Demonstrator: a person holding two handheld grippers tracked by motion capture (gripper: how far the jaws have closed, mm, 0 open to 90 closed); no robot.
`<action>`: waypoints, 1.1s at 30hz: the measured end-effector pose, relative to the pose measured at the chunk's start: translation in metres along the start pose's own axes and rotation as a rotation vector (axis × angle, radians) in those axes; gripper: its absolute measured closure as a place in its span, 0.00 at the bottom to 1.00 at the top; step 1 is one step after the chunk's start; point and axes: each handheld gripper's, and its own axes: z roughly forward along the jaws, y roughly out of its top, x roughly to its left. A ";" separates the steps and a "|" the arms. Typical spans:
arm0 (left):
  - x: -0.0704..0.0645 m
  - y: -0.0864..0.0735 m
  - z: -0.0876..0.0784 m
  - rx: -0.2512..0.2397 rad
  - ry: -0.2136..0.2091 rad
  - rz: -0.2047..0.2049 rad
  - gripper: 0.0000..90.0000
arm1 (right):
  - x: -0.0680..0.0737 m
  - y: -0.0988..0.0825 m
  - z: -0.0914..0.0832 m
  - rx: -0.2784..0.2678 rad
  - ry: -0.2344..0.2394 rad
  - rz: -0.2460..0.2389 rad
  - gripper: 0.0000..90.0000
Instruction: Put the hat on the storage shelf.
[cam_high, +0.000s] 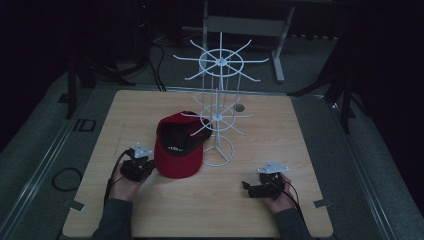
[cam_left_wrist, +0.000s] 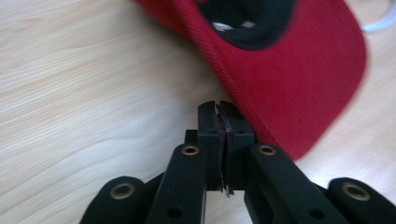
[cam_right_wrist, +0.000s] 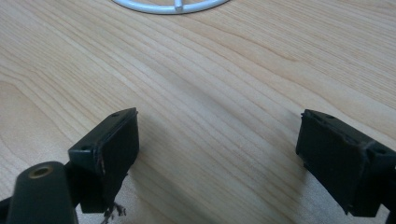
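A red cap (cam_high: 178, 159) with a black lining lies on the wooden table (cam_high: 210, 210), left of a white wire rack (cam_high: 218, 62). My left gripper (cam_high: 149, 168) sits at the cap's left edge, jaws shut together. In the left gripper view the shut tips (cam_left_wrist: 219, 110) stand right beside the red brim (cam_left_wrist: 299, 88), with nothing seen between them. My right gripper (cam_high: 248, 188) rests low over the table at the front right, jaws open. The right gripper view has its gripper (cam_right_wrist: 219, 144) wide apart over bare wood.
The rack's round base ring (cam_high: 218, 150) stands just right of the cap and lies ahead of the right gripper (cam_right_wrist: 173, 5). Its wire arms (cam_high: 200, 131) reach over the cap's top. Dark floor, cables (cam_high: 66, 179) and stand legs surround the table.
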 end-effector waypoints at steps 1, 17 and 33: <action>-0.003 0.001 0.000 -0.002 0.000 0.010 0.96 | 0.000 0.000 0.000 0.000 0.000 0.000 0.15; 0.019 0.012 -0.030 -0.105 -0.057 -0.096 0.67 | 0.000 0.000 0.000 0.000 0.000 0.000 0.15; 0.021 0.022 0.013 -0.020 -0.219 -0.159 0.60 | 0.000 0.000 0.000 0.001 0.000 0.000 0.15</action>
